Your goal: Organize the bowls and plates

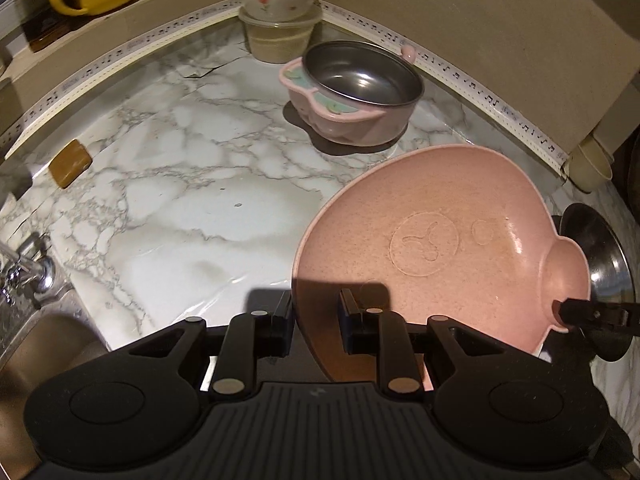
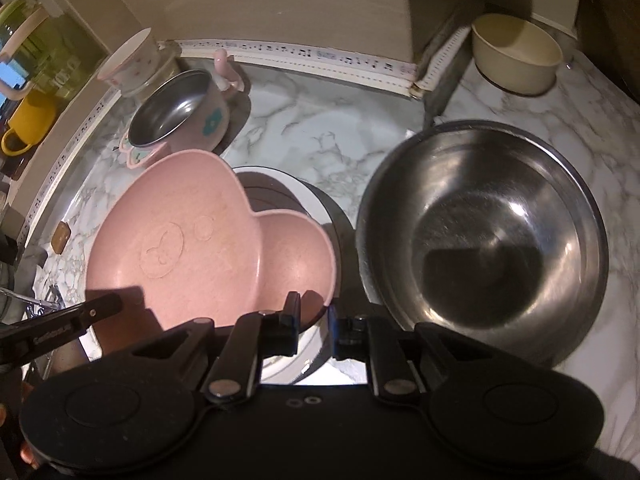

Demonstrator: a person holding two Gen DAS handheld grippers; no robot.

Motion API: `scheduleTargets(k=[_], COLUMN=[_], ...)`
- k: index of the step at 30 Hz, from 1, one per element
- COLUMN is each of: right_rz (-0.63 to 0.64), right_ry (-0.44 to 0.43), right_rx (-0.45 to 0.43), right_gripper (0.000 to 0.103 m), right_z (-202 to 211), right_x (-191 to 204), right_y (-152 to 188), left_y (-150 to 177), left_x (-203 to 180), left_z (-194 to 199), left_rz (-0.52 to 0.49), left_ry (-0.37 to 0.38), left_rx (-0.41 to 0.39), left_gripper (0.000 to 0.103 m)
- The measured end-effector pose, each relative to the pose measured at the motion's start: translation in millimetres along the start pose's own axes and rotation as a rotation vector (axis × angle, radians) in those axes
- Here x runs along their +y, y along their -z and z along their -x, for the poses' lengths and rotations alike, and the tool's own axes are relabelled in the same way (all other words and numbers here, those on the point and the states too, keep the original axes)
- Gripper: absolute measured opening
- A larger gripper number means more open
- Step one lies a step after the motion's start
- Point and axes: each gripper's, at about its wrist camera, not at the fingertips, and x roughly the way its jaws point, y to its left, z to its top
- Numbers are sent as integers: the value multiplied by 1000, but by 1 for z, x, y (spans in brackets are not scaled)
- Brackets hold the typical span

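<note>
Both hand-held grippers, left and right, pinch the pink bear-faced plastic bowl mid-desk; steel bowls remain unsorted.

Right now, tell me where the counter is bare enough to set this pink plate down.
Bare marble runs wide between the sink, brown pad and pink bowl. Crowded: steel bowl and white plate beside the pink plate.

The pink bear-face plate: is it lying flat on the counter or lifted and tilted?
Lifted and tilted. The pink bear-face plate hangs between the left gripper and the right gripper, each clamped on its rim, above a white plate.
</note>
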Motion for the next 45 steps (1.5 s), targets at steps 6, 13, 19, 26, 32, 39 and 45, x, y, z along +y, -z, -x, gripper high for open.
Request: scheduleTargets(k=[6,13,19,26,32,39,45], right_rz=[-65,-122,-192,-181,-150,-126,-99], right_ry=[-32,-53,-71,-70,-62,-55,-66], right_rx=[21,38,76,65,64,58,45], right_gripper=[15,15,16,21,25,32,39], right_z=[4,6,0,3,6,9,15], right_x=[-10,-18,-31,-29,-28,-27,-24], right_y=[11,17,22,22,20,22,23], left_y=[-6,-18,-27,-33,-31,-30,-29], left_x=[-4,-18,-35,-39,-45,-43,-40], left_z=[-8,-14,-16,-25,-32,-40,-43], left_rz=[-45,-131,-222,-247,-269,-244,-212], left_ry=[-6,-30,-53,-60,-78,-73,-50], left_rx=[-2,2,-3,8,1,18,22], left_gripper=[21,21,21,21,21,21,21])
